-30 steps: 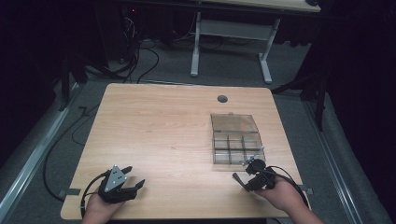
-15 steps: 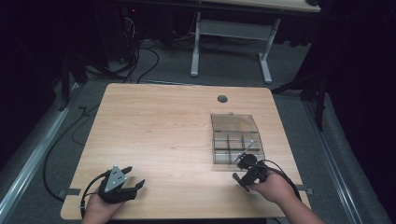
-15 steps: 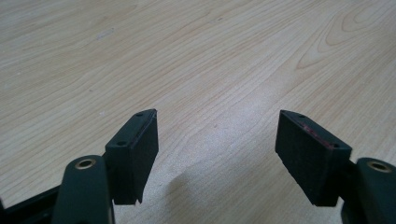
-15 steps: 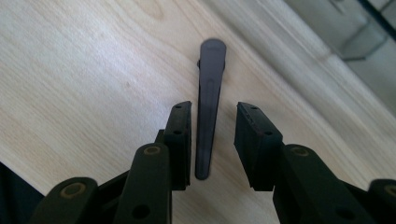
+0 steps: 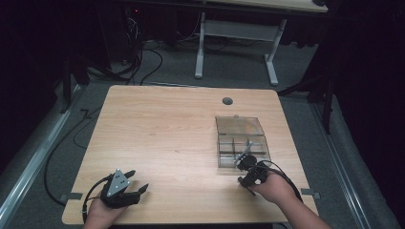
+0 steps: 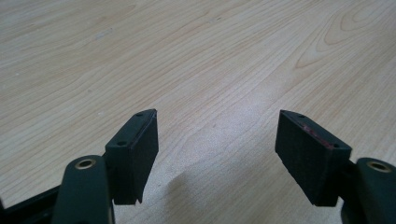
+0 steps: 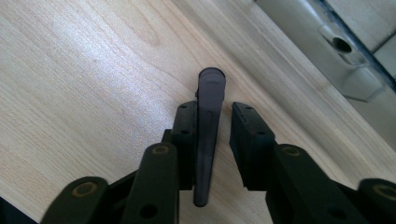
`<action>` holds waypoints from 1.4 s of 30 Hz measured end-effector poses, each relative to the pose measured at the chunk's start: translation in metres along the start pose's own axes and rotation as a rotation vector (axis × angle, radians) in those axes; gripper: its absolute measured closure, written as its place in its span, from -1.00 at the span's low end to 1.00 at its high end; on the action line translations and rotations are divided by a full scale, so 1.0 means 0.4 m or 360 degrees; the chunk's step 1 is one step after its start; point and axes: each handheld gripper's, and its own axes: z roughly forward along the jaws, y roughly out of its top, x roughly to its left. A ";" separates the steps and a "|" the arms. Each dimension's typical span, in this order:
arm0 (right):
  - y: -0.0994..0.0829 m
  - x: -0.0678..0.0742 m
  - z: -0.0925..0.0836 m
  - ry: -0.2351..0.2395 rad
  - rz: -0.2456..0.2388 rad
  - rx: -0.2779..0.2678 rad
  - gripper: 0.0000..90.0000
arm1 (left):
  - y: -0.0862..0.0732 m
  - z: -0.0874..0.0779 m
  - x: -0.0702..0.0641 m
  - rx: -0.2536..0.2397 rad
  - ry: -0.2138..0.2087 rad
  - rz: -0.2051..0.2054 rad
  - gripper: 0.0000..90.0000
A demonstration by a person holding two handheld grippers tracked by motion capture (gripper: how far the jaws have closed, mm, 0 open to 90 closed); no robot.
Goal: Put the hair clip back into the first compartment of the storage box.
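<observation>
While you kept the left gripper (image 5: 138, 180) low at the near left corner of the desk (image 5: 167, 129), its fingers (image 6: 135, 149) stood wide apart with nothing between them, so that hand had no part in the work yet. Over at the right, your right gripper (image 5: 242, 172) sat just in front of the clear compartment box (image 5: 241, 138), whose lid lay open. Its fingers (image 7: 254, 140) had just been closing around a slim black tapered piece (image 7: 208, 126). The piece lay against one finger, with a narrow gap left at the other, so I judged the grasp begun but not finished. Lifting the piece and placing it was all yet to do.

The high view gave you the layout: both hands, the box and its compartments. The right gripper view added the piece itself, that gap and the box's latch (image 7: 345, 46).
</observation>
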 end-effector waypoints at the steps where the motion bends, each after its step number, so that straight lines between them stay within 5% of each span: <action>1: 0.001 0.002 0.001 -0.0011 -0.0002 -0.0002 0.64 | 0.000 0.000 0.000 0.0001 0.0000 0.0001 -0.32; 10: 0.003 0.010 0.001 -0.0037 -0.0059 0.0012 0.75 | 0.000 0.000 0.000 0.0002 0.0001 0.0005 -0.32; 42: 0.004 -0.020 -0.066 0.0027 -0.0036 0.0013 0.75 | 0.000 0.001 0.001 0.0003 -0.0004 -0.0001 -0.32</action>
